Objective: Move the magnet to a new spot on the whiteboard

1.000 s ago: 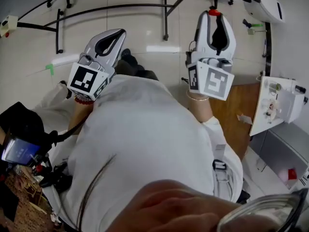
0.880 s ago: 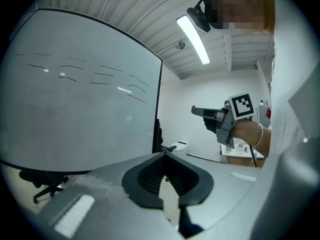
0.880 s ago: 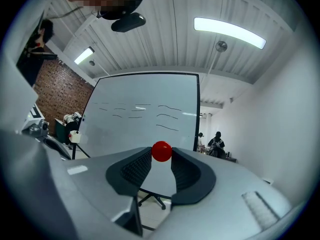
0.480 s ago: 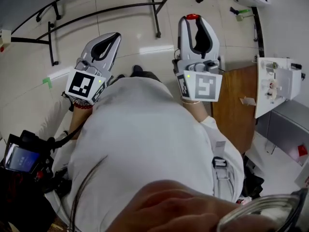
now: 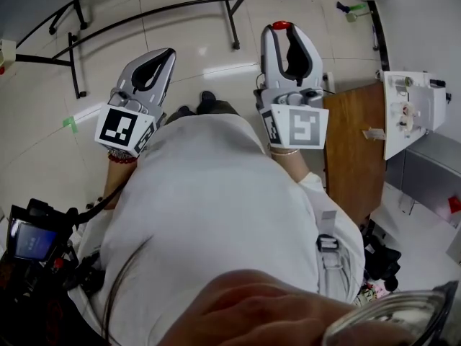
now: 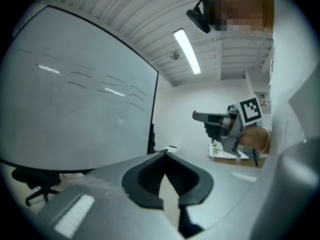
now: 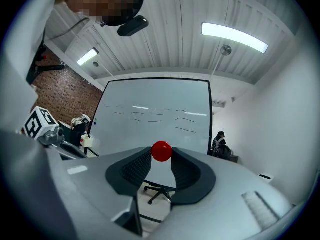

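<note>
The right gripper (image 7: pixel 161 155) is clamped on the magnet (image 7: pixel 161 151), a small red ball pinched between the very tips of its dark ribbed pads (image 7: pixel 137 168), so the magnet sits off the board, out at the far end of the tool. Ahead of it and well apart stands the whiteboard (image 7: pixel 150 126), upright in a black frame and marked only with a few faint short pen strokes across its upper half. An office chair (image 7: pixel 159 191) shows low in the gap between the jaws, in front of the board, and a seated person in dark clothes (image 7: pixel 220 143) is just past the board's right edge. A brick wall (image 7: pixel 62 96) runs off at the far left. The left gripper (image 6: pixel 165 154) has its jaws together at the tips with nothing between them; it points past the right edge of the whiteboard toward a white wall. From the head view, both tools are held out level in front of a person in a white shirt (image 5: pixel 216 207), the left one on the left and the right one, with the red ball at its tip, nearer the middle. A wooden table (image 5: pixel 351 150) stands to the right, and black tubular stand legs (image 5: pixel 144 16) cross the tiled floor at the far side.
</note>
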### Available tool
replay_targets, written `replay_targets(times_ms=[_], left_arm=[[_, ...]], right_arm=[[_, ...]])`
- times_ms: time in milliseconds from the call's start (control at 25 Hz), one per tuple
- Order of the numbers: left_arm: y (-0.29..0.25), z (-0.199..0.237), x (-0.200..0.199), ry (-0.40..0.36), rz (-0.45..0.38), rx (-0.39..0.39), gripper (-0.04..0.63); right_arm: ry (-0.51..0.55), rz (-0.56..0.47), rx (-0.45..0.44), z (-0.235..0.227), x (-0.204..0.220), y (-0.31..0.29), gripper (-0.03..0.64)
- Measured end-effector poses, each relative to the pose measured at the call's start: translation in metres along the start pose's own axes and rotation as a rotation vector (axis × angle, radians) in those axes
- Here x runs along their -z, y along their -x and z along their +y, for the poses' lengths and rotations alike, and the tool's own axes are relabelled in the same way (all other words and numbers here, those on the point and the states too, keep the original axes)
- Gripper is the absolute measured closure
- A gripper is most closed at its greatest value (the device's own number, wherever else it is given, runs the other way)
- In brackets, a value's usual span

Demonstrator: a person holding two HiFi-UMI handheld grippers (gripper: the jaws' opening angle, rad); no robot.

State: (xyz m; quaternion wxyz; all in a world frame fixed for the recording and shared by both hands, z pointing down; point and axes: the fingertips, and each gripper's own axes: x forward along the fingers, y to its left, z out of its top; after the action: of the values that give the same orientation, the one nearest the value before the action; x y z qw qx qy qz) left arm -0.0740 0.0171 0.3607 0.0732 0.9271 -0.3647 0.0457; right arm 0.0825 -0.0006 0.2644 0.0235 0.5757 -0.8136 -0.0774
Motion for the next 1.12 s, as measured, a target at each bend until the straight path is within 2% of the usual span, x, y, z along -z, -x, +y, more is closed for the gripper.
replay_targets(times_ms=[240, 440, 600, 760, 960, 1120], left_arm=[[0.008, -0.006, 0.010, 0.001, 0.017, -0.007, 0.589], [-0.004, 0.019, 0.010, 0.002, 0.006, -0.039, 0.589], [-0.023, 0.018, 0.001, -0.010, 0.018, -0.058, 0.589], [-0.033, 0.035, -0.019, -0.027, 0.000, -0.109, 0.589], [-0.097, 0.101, -0.033, -0.041, -0.010, -0.123, 0.589], [-0.144, 0.109, -0.038, -0.046, 0.001, -0.086, 0.589]], right_arm=[[-0.028, -0.010, 0.005, -0.003, 0.002, 0.007, 0.497], [-0.035, -0.031, 0.002, -0.020, 0.009, -0.031, 0.497], [-0.046, -0.059, -0.037, -0.036, 0.003, -0.060, 0.497], [-0.064, -0.083, -0.075, -0.044, -0.005, -0.086, 0.497], [-0.047, -0.079, -0.086, -0.071, 0.009, -0.169, 0.497], [-0.063, -0.050, -0.089, -0.098, 0.026, -0.201, 0.497]])
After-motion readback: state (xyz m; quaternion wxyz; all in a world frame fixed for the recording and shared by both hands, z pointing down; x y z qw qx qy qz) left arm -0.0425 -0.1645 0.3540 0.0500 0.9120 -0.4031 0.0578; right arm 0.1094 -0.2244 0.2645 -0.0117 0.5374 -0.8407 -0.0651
